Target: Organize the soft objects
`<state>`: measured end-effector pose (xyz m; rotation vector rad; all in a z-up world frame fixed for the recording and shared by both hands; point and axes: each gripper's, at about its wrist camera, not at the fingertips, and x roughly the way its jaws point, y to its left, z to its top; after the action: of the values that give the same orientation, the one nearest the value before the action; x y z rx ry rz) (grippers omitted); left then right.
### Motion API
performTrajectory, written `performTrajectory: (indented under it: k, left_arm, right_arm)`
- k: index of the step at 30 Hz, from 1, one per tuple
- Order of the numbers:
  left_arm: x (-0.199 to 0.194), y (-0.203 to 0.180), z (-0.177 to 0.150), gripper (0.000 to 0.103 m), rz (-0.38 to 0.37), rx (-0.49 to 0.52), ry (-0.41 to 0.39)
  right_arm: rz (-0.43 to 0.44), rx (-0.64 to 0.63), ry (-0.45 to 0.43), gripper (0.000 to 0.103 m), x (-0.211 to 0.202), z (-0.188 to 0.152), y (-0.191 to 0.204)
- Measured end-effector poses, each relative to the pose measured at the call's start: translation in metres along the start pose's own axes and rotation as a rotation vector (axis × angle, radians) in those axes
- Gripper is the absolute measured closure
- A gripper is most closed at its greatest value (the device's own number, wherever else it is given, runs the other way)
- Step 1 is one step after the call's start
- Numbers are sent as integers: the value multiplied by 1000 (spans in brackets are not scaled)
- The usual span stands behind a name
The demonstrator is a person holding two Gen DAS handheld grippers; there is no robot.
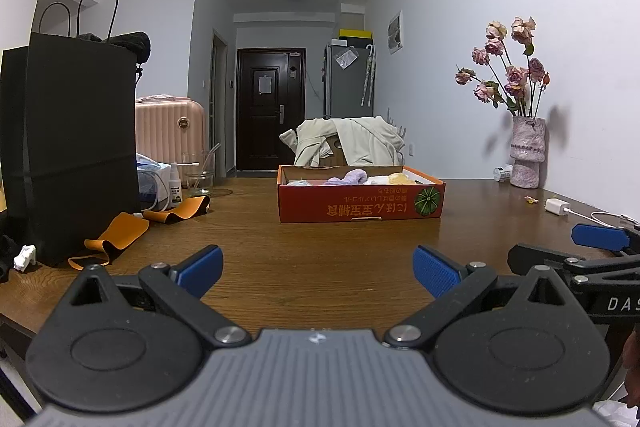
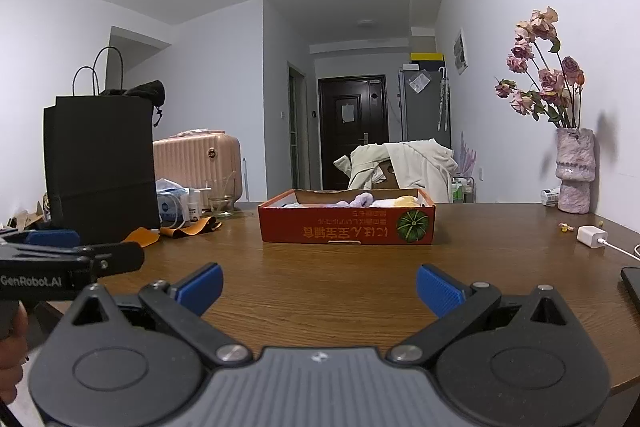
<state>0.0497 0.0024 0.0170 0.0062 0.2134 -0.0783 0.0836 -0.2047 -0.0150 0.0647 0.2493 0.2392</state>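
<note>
I see my left gripper (image 1: pixel 318 269) spread wide and empty above the wooden table (image 1: pixel 320 251). Ahead stands a red box (image 1: pixel 360 205) with soft things (image 1: pixel 346 177) inside. A black bag (image 1: pixel 76 147) stands at the left, and my right gripper (image 1: pixel 600 239) shows at the right edge.

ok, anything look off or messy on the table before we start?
Mostly fine. An orange strap lies twisted on the table beside the black bag; the roses look wilted. The red box sits square, both grippers open.

Your two wrist cameras sit low over the table (image 1: pixel 320 267), side by side, both facing the red box (image 2: pixel 346 227) (midway off).
</note>
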Motion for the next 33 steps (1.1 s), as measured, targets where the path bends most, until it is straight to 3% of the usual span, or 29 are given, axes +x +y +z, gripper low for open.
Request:
performTrajectory:
  k: [33]
  left_arm:
    - [-4,-3,0,0,1,12,-16]
  right_arm:
    - [-9,1,-2,0,-1,0,1]
